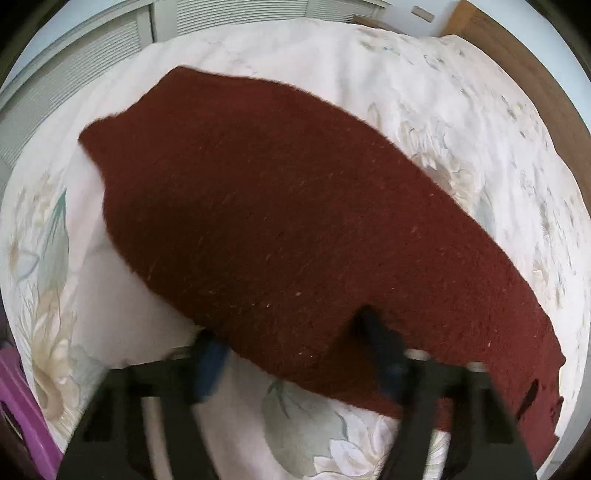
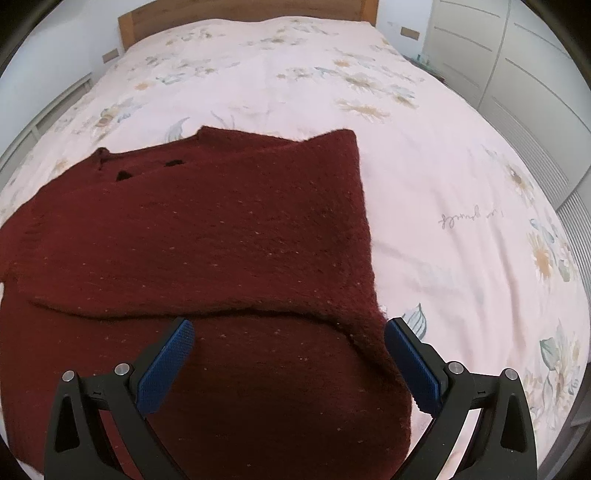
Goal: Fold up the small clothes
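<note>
- The left gripper (image 1: 291, 332) has its black fingers on the near edge of the dark red, flecked knitted sweater (image 1: 280, 221). One finger lies on top of the knit and the blue-padded one sits under the hem, so it looks to be pinching that edge; blur keeps the contact from being certain.
- The right gripper (image 2: 290, 354) hangs above the same sweater with its blue-padded fingers (image 2: 168, 363) spread wide, holding nothing. A folded-over edge of the knit runs across just ahead of its tips.
- My reading: one side panel already lies folded over the body, and the step in hand is taking hold of the hem for the next fold.
- The next move likely calls for the right gripper to drop and close on the hem beside the left one, so both lift together and carry the edge evenly towards the collar.
- Beyond both tools, the sweater lies on a pale pink floral bedspread (image 2: 443, 184).
- Farther out stand a wooden headboard (image 2: 240, 11), white louvred wardrobe doors (image 1: 66, 92) and a purple object (image 1: 22, 398) at the left tool's lower left.
</note>
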The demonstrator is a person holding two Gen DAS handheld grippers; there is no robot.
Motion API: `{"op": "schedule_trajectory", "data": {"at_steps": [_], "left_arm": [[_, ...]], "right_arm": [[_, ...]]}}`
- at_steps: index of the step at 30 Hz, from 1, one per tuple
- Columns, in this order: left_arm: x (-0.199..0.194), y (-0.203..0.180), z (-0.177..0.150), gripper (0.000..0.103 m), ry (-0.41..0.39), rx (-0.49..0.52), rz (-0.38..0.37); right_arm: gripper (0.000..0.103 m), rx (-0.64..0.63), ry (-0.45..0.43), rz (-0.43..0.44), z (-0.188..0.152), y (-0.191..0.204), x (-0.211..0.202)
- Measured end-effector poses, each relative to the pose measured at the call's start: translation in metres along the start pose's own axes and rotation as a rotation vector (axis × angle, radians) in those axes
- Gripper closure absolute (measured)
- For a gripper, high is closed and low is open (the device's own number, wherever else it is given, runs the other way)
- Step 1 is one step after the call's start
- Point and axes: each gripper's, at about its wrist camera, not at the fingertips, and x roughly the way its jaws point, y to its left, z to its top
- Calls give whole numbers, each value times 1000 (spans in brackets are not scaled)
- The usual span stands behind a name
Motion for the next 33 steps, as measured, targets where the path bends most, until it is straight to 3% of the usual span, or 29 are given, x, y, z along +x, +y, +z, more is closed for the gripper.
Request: {"op": "schedule_trajectory", "data": {"at_steps": [1,2,4,8,13,18,26,33], "left_arm": [[-3,-3,2,77,-5,1,-15],[-5,-8,5,93,-6,1,-25],[-12,-19,7,96,-19,17,-30],[-46,-57,-8,97,-86,140,-31],[-73,-117,-29,97,-110,349,-73],[-98,-176,-76,97,-106,489,-163],[-84,-276,-165,97,-73,718,-235],[-74,-332,-192,97,-61,823,-297]], "right_arm": [[0,5,0,2,-1,-2,-1],[0,7,1,4,-1,-3,-1],[0,1,2,2,0,-3,-1],[0,-6,-8,0,3,-3,-5],[0,8,-25,8,6,-3,-12],[0,14,-23,13,8,-1,-15],[0,6,-3,0,21,-9,-21],[0,16,-22,2,31,-18,-30]]}}
